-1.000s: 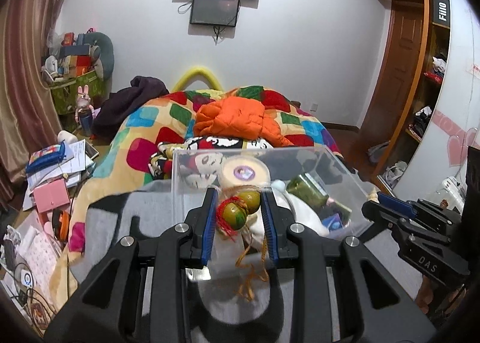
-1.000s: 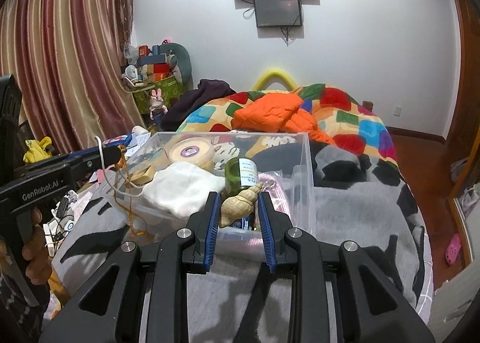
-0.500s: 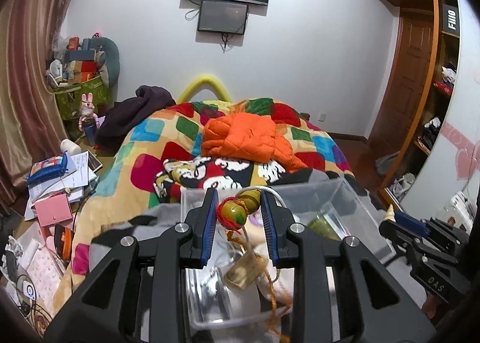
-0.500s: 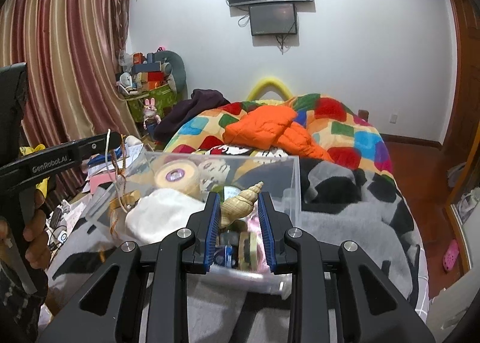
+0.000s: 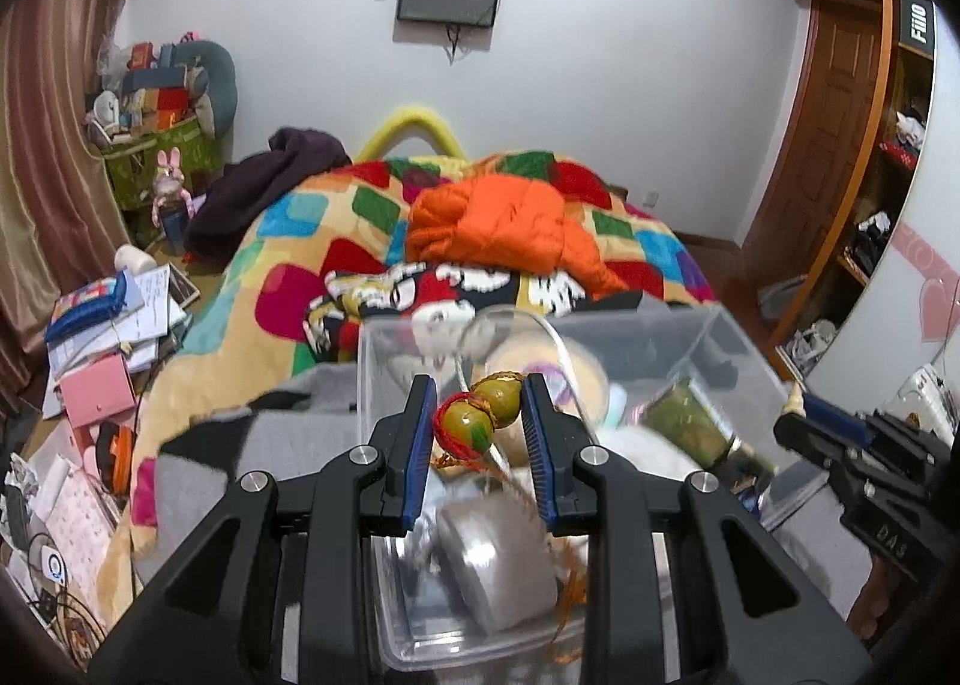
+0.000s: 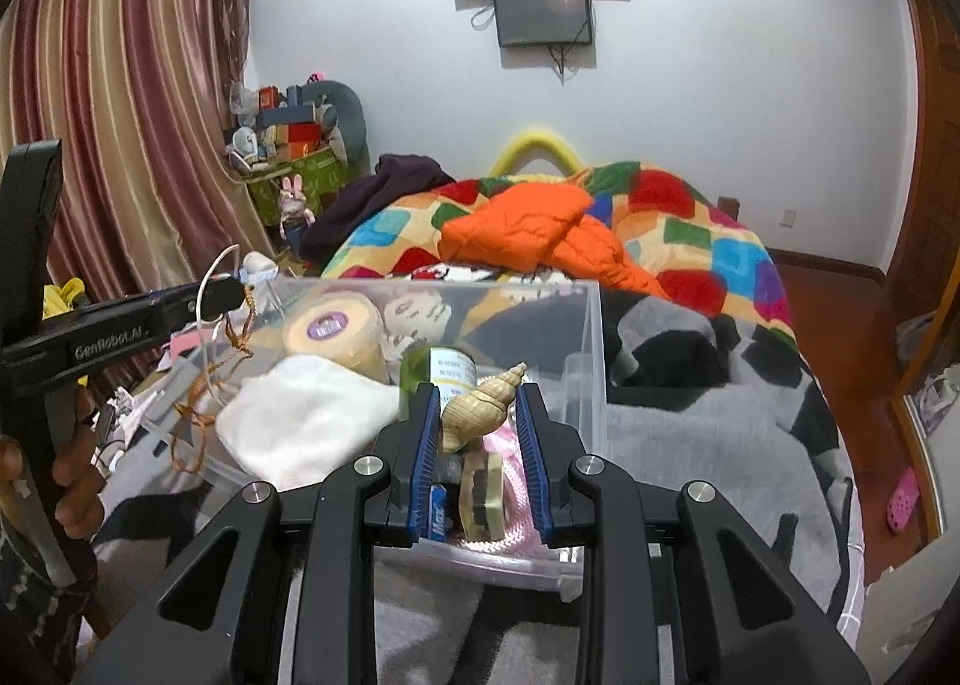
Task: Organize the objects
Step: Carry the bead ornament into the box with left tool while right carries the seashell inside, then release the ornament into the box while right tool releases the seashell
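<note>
My left gripper (image 5: 478, 420) is shut on a small green gourd charm (image 5: 483, 414) with red thread and an orange tassel, held above the near left end of a clear plastic bin (image 5: 367, 373). Seen from the right wrist, that gripper (image 6: 231, 289) hangs over the bin's left wall with the tassel trailing down. My right gripper (image 6: 477, 406) is shut on a beige spiral seashell (image 6: 480, 403) above the near edge of the same bin (image 6: 591, 361). In the left wrist view the right gripper (image 5: 801, 406) sits at the right, with the shell tip poking out.
Inside the bin lie a tape roll (image 6: 333, 328), a white cloth (image 6: 306, 415), a green bottle (image 6: 444, 370) and small items. The bin rests on a grey blanket (image 6: 690, 445) on a bed with an orange jacket (image 6: 528, 229). Papers (image 5: 114, 325) clutter the floor at the left.
Both grippers have moved forward over the bin, which has slid lower and closer in both views. The gourd charm and the shell stay gripped.
</note>
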